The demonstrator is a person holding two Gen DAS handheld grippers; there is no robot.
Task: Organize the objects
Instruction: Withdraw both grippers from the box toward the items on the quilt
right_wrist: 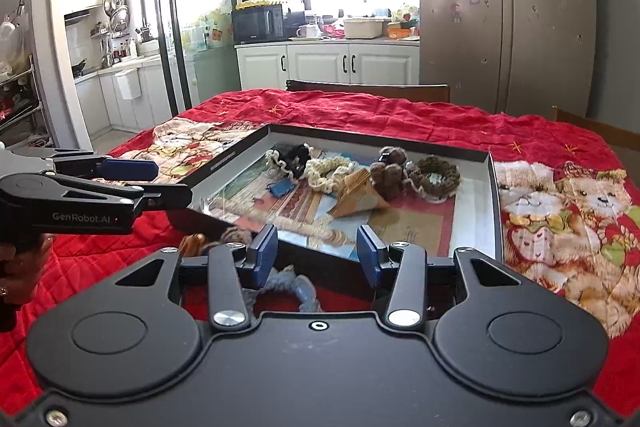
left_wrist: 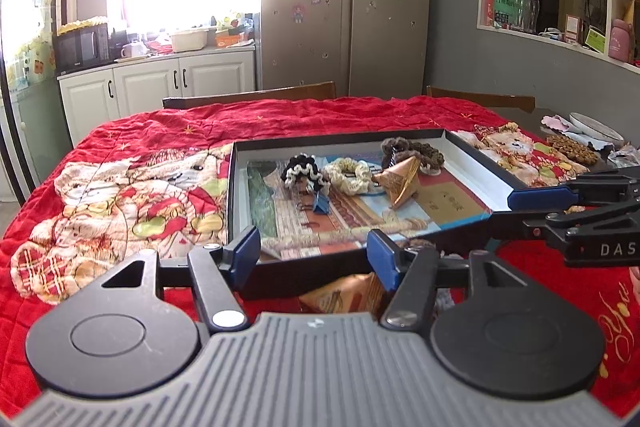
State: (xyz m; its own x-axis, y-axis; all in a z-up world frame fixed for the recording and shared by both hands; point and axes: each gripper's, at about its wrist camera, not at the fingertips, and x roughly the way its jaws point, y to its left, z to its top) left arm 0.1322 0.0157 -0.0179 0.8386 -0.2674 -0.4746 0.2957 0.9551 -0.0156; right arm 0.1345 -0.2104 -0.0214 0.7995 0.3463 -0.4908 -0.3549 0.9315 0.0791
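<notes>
A shallow black-walled tray (left_wrist: 476, 151) is seen lying on the red bear-printed quilt (left_wrist: 120, 187) that covers the table, set toward the table's near edge and lined with a colourful printed sheet. Along the tray's far wall a row of crocheted scrunchies is gathered: a black-and-white one (left_wrist: 300, 169) at the left, a cream one (left_wrist: 350, 175) just beside it, a dark brown one (left_wrist: 394, 147) and an olive-brown ring (left_wrist: 432, 155) toward the far right corner. A tan woven cone-shaped pouch (left_wrist: 400, 181) is propped tilted against the brown pieces, and a small blue binder clip (left_wrist: 320, 205) is found nearer the tray's middle. The left gripper (left_wrist: 316, 253) is held over the tray's near wall with its blue pads spread apart and nothing pinched between them; beneath it, outside the tray, a tan woven packet (left_wrist: 344, 297) is glimpsed on the quilt. The right gripper (right_wrist: 316, 255) is poised over the tray's near right side, its pads parted and empty, and below it a grey-blue scrunchie (right_wrist: 288, 293) is spotted on the quilt against the tray's near wall. Another brown crocheted piece (left_wrist: 572, 149) is left well outside the tray, at the table's far right edge, next to a white dish (left_wrist: 596, 129).
</notes>
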